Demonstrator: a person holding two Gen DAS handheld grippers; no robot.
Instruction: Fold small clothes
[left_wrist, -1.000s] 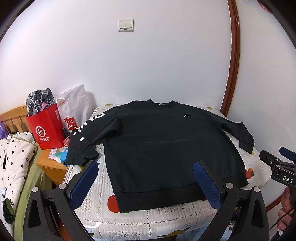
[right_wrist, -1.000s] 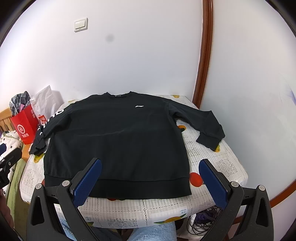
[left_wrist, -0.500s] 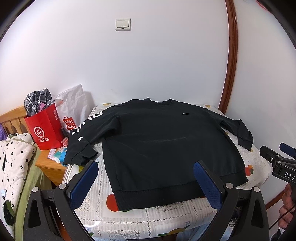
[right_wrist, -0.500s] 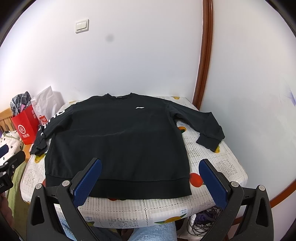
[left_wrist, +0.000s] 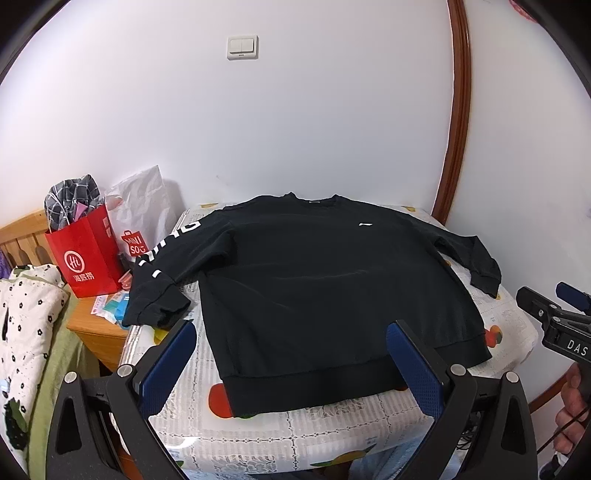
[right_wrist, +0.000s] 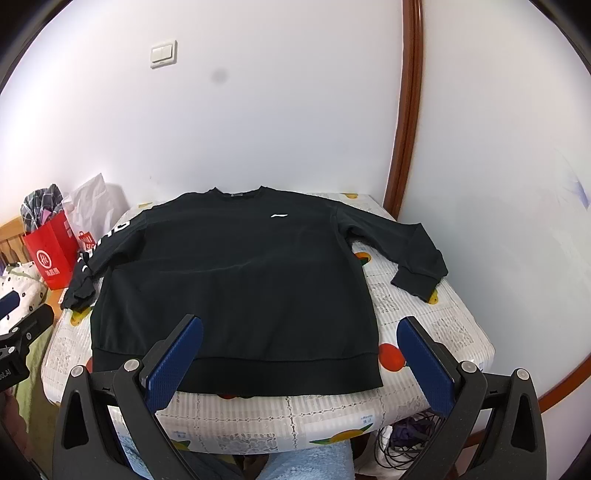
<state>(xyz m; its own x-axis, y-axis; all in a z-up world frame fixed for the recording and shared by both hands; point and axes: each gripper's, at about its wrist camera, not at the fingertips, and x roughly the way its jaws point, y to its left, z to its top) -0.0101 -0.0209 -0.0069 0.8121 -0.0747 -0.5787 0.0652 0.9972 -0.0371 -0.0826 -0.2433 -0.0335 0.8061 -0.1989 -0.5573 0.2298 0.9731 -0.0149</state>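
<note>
Table (left_wrist: 258, 435) bears flat sweatshirt (left_wrist: 332, 280) | left tongs (left_wrist: 291, 363) wide, empty | right tongs (right_wrist: 301, 360) wide, empty

The left gripper (left_wrist: 291, 363) is held level, pointing forward toward 12 o'clock. Its jaws stand wide apart, with nothing between the blue pads (left_wrist: 168, 363). The right gripper (right_wrist: 301, 360) is held in the same pose, pointing toward 12 o'clock, jaws spread wide and holding nothing, blue pads (right_wrist: 424, 369) facing inward.

In the left wrist view, the right gripper's black body appears at 3 o'clock, with the person's right hand (left_wrist: 570, 413) wrapped around its handle at 4 o'clock. In the right wrist view, the left gripper's body shows at 9 o'clock. The two units are side by side, well apart.
</note>
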